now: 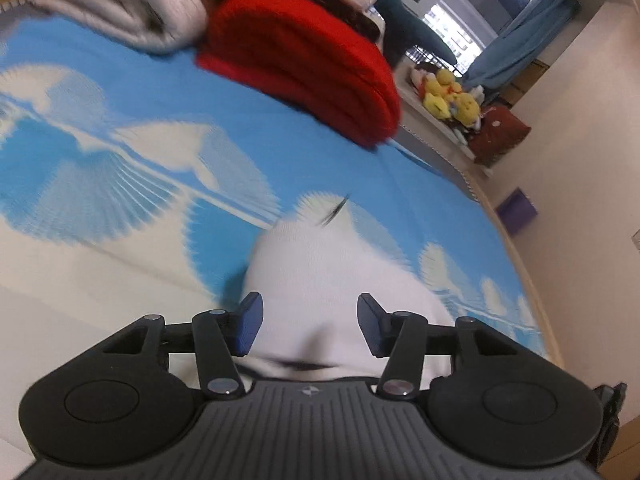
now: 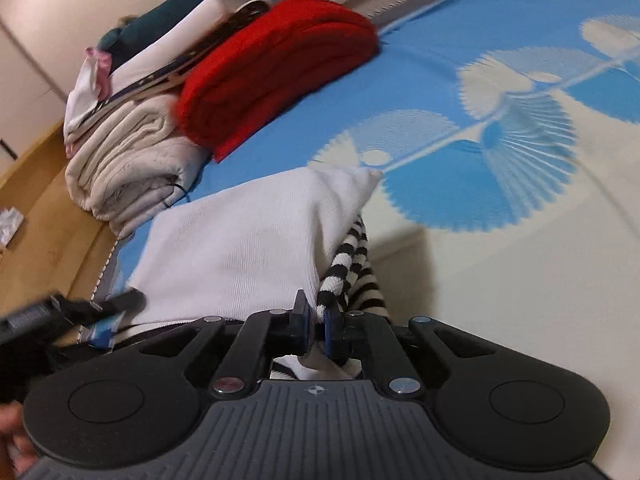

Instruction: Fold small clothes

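Note:
A small white garment (image 1: 312,276) lies on the blue and white bedspread (image 1: 160,120). My left gripper (image 1: 310,326) is open, its blue pads on either side of the garment's near end. In the right wrist view the same white garment (image 2: 248,244) has a black-and-white striped part (image 2: 352,264) at its edge. My right gripper (image 2: 318,326) is shut on the striped part. The other gripper (image 2: 104,316) shows blurred at the garment's left corner.
A folded red knit (image 1: 304,60) and folded cream clothes (image 1: 128,4) are stacked at the far side of the bed; they also show in the right wrist view (image 2: 276,68). Yellow plush toys (image 1: 452,92) sit on a shelf beyond the bed edge.

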`<state>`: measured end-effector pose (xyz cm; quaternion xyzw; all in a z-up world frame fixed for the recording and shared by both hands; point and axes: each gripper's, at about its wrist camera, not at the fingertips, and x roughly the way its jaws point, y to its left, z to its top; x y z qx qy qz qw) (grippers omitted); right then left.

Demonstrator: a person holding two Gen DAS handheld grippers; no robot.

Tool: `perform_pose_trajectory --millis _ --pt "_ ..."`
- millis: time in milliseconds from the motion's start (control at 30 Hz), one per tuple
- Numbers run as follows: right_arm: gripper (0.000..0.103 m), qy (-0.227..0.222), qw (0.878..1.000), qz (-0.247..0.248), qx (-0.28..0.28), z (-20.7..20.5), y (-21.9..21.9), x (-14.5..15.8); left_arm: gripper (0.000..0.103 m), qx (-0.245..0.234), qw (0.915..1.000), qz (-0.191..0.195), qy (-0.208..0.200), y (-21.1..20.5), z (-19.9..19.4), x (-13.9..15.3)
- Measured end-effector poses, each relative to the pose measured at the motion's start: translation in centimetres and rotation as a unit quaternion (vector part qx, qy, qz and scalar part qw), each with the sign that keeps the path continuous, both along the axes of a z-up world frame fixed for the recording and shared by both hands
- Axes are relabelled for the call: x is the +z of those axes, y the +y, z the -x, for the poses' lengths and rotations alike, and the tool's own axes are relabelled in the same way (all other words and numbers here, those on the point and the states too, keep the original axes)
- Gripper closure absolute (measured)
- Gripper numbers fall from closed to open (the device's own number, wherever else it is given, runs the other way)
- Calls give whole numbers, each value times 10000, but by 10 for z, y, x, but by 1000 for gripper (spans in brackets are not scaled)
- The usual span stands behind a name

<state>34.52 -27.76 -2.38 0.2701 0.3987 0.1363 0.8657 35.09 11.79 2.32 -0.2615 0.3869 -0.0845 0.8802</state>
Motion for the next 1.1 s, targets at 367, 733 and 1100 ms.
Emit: perform_pose_trajectory --millis 367,733,1100 --pt "97 258 9960 853 -35 -29 36 -16 43 -2050 9510 -1875 1356 -51 37 -78" --pt "72 702 9955 422 473 -4 19 -14 37 -1915 9536 -1820 1445 -50 39 -66" --pt "100 589 9942 859 263 6 7 -5 30 -1765 9497 -1983 1660 -58 50 -82"
